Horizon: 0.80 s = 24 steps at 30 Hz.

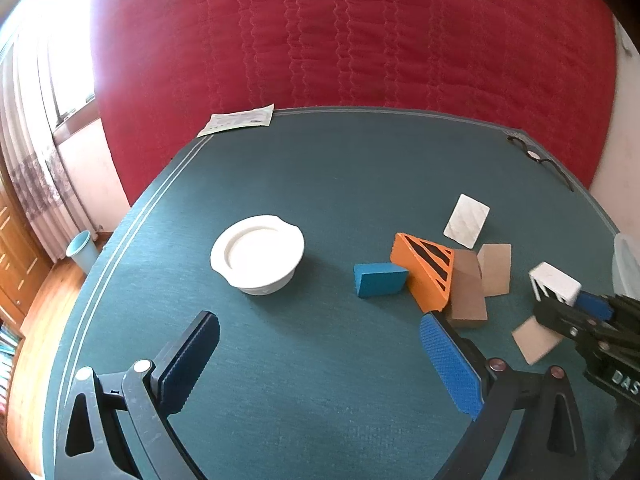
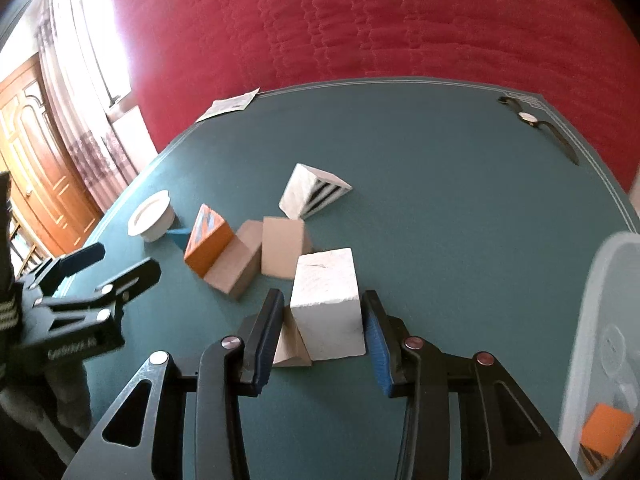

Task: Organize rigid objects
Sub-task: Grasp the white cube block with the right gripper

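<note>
Left wrist view: we see the left gripper (image 1: pixel 320 364) hovering with jaws wide and empty over the green table (image 1: pixel 320 184), facing a white bowl (image 1: pixel 258 254), a blue block (image 1: pixel 378 279) and an orange wedge (image 1: pixel 426 276).

Right wrist view: the right gripper (image 2: pixel 323 332) straddles a white block (image 2: pixel 328 308); the right pad seems to touch, while a narrow gap shows at the left. We judge the grasp step under way. Next: finish closing, lift, carry to the bin (image 2: pixel 608 320) at right, where an orange block (image 2: pixel 606 432) lies.
</note>
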Each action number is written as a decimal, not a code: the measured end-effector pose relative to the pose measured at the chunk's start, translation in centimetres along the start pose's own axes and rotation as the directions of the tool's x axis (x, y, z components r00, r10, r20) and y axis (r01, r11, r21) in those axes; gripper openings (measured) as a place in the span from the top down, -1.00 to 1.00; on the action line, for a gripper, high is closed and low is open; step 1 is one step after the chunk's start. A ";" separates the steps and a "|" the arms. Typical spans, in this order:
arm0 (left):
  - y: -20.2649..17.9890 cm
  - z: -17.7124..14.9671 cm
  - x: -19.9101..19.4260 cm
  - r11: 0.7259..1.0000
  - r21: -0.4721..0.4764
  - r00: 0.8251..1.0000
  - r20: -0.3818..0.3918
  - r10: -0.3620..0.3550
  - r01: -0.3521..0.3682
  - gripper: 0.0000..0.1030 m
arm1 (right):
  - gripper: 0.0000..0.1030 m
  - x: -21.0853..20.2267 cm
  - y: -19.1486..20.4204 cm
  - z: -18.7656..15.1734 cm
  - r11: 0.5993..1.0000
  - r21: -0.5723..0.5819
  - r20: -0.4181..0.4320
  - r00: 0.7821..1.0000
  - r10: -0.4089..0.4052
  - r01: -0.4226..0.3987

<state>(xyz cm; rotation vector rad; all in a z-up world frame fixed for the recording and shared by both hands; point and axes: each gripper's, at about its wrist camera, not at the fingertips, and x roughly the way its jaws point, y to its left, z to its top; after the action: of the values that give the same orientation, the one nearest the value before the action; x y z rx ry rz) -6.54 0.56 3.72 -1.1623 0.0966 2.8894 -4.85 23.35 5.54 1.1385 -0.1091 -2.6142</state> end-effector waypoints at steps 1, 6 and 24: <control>-0.2 0.0 0.0 1.000 0.002 1.000 -0.002 0.001 -0.001 -0.98 | 0.20 -0.4 -0.2 -0.4 1.000 0.002 0.001 1.000 0.001 -0.001; -0.8 -0.2 -0.1 1.000 0.011 1.000 -0.007 -0.008 0.008 -0.98 | 0.20 -1.9 -0.7 -1.9 0.999 0.020 -0.003 0.999 0.039 -0.039; -2.6 -1.4 -1.3 0.997 0.055 0.998 -0.013 -0.058 0.058 -0.98 | 0.19 -2.7 -0.8 -2.6 1.000 0.008 0.041 0.999 0.015 -0.015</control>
<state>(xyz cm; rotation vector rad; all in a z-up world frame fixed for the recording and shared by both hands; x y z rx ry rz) -4.52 3.06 3.52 -1.1524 0.1401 2.8113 -1.38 24.99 5.50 1.0825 -0.1363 -2.6273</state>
